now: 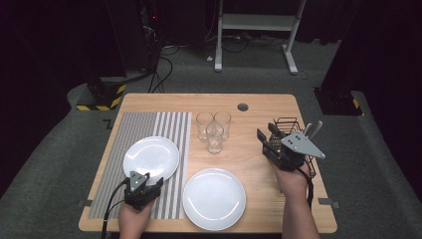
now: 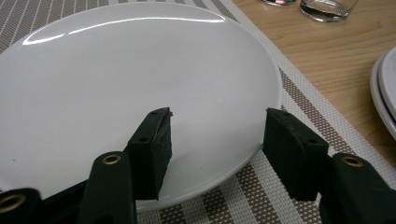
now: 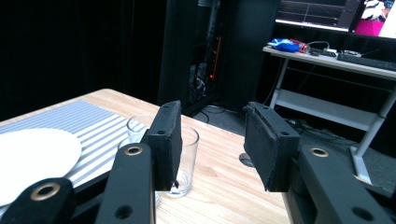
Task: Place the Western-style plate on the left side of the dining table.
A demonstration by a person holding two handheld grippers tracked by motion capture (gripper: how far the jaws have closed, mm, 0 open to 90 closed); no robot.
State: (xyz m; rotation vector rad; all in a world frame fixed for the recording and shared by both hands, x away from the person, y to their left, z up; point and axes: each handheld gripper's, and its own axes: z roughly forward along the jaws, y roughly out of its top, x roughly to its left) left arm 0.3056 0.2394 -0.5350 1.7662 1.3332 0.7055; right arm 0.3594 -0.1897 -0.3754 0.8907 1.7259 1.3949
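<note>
A white plate (image 1: 151, 158) lies on a striped placemat (image 1: 134, 129) at the table's left. My left gripper (image 1: 147, 180) sits at this plate's near rim, open. In the left gripper view one jaw hangs over the plate (image 2: 116, 84) and the other over the placemat (image 2: 261, 196), the rim between them, left gripper (image 2: 217, 144) untouched by it. A second white plate (image 1: 214, 198) rests on bare wood at the front centre. My right gripper (image 1: 266, 139) is held above the table's right side, open and holding nothing, right gripper (image 3: 212, 140) aimed toward three glasses (image 3: 187, 158).
Three clear glasses (image 1: 214, 129) stand clustered mid-table. A black wire basket (image 1: 293, 132) with cutlery handles stands at the right edge behind my right hand. A round cable hole (image 1: 243, 106) is near the far edge. A desk frame (image 1: 259, 22) stands beyond.
</note>
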